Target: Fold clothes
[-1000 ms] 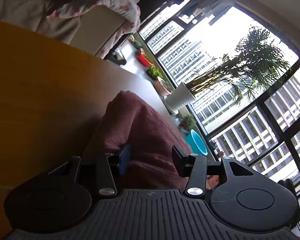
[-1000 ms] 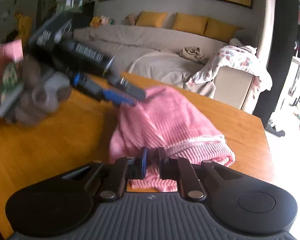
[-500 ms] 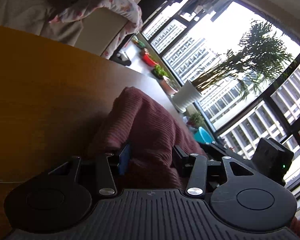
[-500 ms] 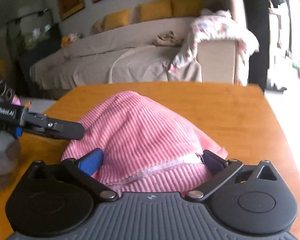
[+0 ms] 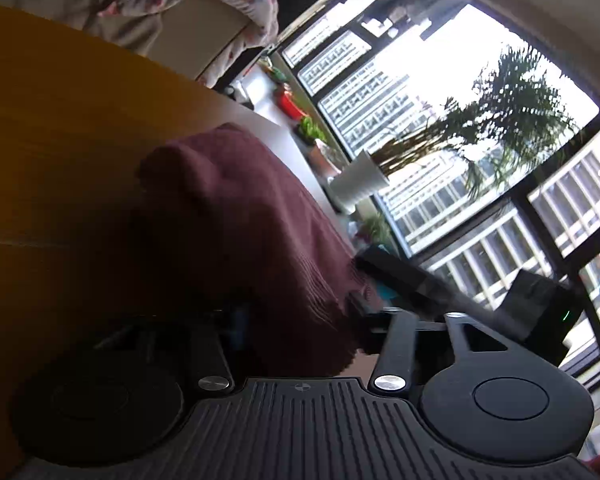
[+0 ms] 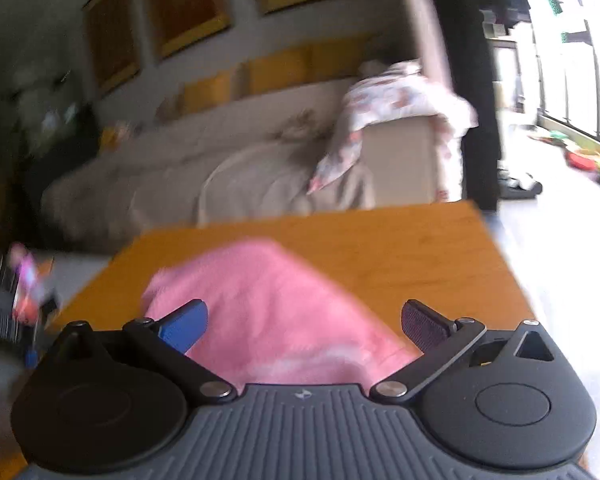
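**One pink garment, two grippers on it**

1 pink ribbed garment (image 6: 276, 316) bunched on the orange worktop (image 6: 420, 248), near its right edge. My right gripper (image 6: 304, 326) is spread wide, garment between the fingers, not pinched. My left gripper (image 5: 296, 316) is part open w/ cloth lying between its fingers; can't tell if it grips. Behind: 1 sofa (image 6: 188, 176), 1 potted palm (image 5: 360, 184).
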Action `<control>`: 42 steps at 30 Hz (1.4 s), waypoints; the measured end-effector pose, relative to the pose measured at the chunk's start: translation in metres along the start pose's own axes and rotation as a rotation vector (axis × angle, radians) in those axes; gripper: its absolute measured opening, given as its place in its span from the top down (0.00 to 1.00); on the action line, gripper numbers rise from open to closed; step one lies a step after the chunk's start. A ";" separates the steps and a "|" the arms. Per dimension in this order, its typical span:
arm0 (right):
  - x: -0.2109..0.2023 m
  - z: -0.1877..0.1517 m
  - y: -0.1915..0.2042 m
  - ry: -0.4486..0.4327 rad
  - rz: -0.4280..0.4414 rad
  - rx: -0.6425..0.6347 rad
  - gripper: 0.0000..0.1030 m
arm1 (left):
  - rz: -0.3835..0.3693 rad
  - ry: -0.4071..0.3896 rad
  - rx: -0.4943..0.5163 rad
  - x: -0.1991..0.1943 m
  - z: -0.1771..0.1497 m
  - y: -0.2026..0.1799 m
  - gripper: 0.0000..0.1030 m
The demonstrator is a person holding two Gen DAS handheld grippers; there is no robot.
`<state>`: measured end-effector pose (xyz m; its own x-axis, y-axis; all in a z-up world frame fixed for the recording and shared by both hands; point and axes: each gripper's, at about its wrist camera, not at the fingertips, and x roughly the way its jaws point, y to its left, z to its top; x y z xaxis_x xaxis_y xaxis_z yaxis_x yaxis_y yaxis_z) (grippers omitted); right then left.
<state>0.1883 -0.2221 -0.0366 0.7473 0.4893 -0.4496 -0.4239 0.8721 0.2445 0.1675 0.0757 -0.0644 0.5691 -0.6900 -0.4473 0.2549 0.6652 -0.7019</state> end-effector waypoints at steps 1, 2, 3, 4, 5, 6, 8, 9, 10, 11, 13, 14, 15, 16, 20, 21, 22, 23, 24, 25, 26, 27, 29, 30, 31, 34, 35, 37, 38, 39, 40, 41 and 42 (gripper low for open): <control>0.004 0.005 -0.008 -0.006 0.000 0.031 0.01 | 0.003 0.005 0.012 0.004 -0.001 -0.003 0.53; 0.009 0.009 -0.017 -0.008 0.003 0.061 0.10 | 0.007 0.011 0.024 0.008 -0.003 -0.005 0.53; 0.019 0.010 -0.023 0.011 0.022 0.086 0.17 | 0.002 0.021 0.026 0.012 -0.005 -0.007 0.55; 0.029 0.011 -0.029 0.032 0.040 0.111 0.30 | -0.001 0.031 0.023 0.015 -0.009 -0.009 0.55; 0.042 0.009 -0.035 0.066 0.054 0.137 0.41 | 0.003 0.037 0.022 0.017 -0.012 -0.010 0.55; 0.053 0.006 -0.039 0.094 0.065 0.161 0.42 | 0.013 0.039 0.024 0.019 -0.014 -0.010 0.56; 0.054 -0.001 -0.034 0.094 0.061 0.185 0.43 | 0.020 0.036 0.017 0.017 -0.014 -0.009 0.56; 0.055 -0.005 -0.031 0.093 0.060 0.197 0.43 | 0.023 0.034 0.013 0.017 -0.014 -0.008 0.56; 0.056 -0.008 -0.029 0.093 0.058 0.209 0.43 | 0.028 0.031 0.010 0.015 -0.013 -0.006 0.56; 0.056 -0.012 -0.026 0.093 0.056 0.221 0.43 | 0.034 0.029 0.008 0.013 -0.012 -0.003 0.56; 0.057 -0.019 -0.020 0.093 0.055 0.242 0.43 | 0.047 0.022 -0.003 0.009 -0.009 0.004 0.57; 0.053 -0.022 -0.013 0.098 0.066 0.241 0.43 | 0.052 0.014 -0.011 0.005 -0.008 0.009 0.57; 0.049 -0.026 -0.006 0.103 0.076 0.241 0.43 | 0.061 0.001 -0.016 -0.001 -0.007 0.014 0.57; 0.045 -0.029 0.001 0.107 0.087 0.236 0.43 | 0.078 -0.018 -0.021 -0.009 -0.005 0.020 0.56; 0.035 -0.044 0.041 0.127 0.142 0.169 0.41 | 0.133 -0.084 -0.062 -0.044 -0.001 0.045 0.55; 0.037 -0.045 0.049 0.134 0.159 0.166 0.40 | 0.145 -0.097 -0.071 -0.052 -0.001 0.050 0.55; 0.038 -0.047 0.056 0.140 0.175 0.162 0.38 | 0.155 -0.105 -0.075 -0.060 -0.001 0.053 0.55; 0.039 -0.049 0.064 0.146 0.188 0.159 0.38 | 0.165 -0.113 -0.078 -0.067 -0.002 0.056 0.55; 0.040 -0.049 0.071 0.150 0.197 0.151 0.38 | 0.176 -0.121 -0.079 -0.075 -0.002 0.058 0.55; 0.041 -0.049 0.079 0.157 0.209 0.136 0.38 | 0.187 -0.130 -0.079 -0.082 -0.002 0.060 0.55; 0.041 -0.048 0.086 0.168 0.228 0.116 0.37 | 0.195 -0.138 -0.076 -0.089 0.000 0.062 0.54; 0.039 -0.047 0.091 0.177 0.248 0.091 0.37 | 0.196 -0.151 -0.073 -0.097 0.000 0.063 0.53; 0.030 -0.042 0.100 0.175 0.279 0.026 0.34 | 0.186 -0.180 -0.071 -0.116 0.001 0.066 0.47; 0.024 -0.038 0.102 0.159 0.284 0.005 0.31 | 0.173 -0.197 -0.072 -0.126 0.000 0.069 0.41; 0.017 -0.034 0.101 0.136 0.288 -0.006 0.22 | 0.152 -0.215 -0.074 -0.135 0.001 0.071 0.34; 0.010 -0.025 0.090 0.092 0.274 0.027 0.14 | 0.115 -0.243 -0.065 -0.139 0.003 0.065 0.20; 0.013 -0.024 0.085 0.095 0.256 0.050 0.14 | 0.115 -0.238 -0.055 -0.134 0.003 0.060 0.21; 0.020 -0.027 0.076 0.107 0.218 0.096 0.15 | 0.125 -0.215 -0.029 -0.121 0.001 0.050 0.43; 0.023 -0.029 0.073 0.112 0.200 0.115 0.19 | 0.137 -0.193 -0.011 -0.112 -0.002 0.044 0.51; 0.025 -0.031 0.070 0.110 0.189 0.125 0.23 | 0.146 -0.170 0.017 -0.105 -0.007 0.036 0.56; 0.026 -0.032 0.067 0.112 0.183 0.131 0.28 | 0.157 -0.151 0.054 -0.098 -0.012 0.028 0.56; 0.028 -0.033 0.066 0.114 0.180 0.136 0.29 | 0.165 -0.134 0.086 -0.093 -0.016 0.021 0.57; 0.031 -0.034 0.063 0.121 0.175 0.142 0.29 | 0.168 -0.119 0.103 -0.091 -0.021 0.016 0.58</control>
<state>0.1673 -0.1521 -0.0640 0.5986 0.6360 -0.4870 -0.4589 0.7706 0.4423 0.1037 0.1434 -0.0468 0.6965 -0.5331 -0.4803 0.2244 0.7975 -0.5600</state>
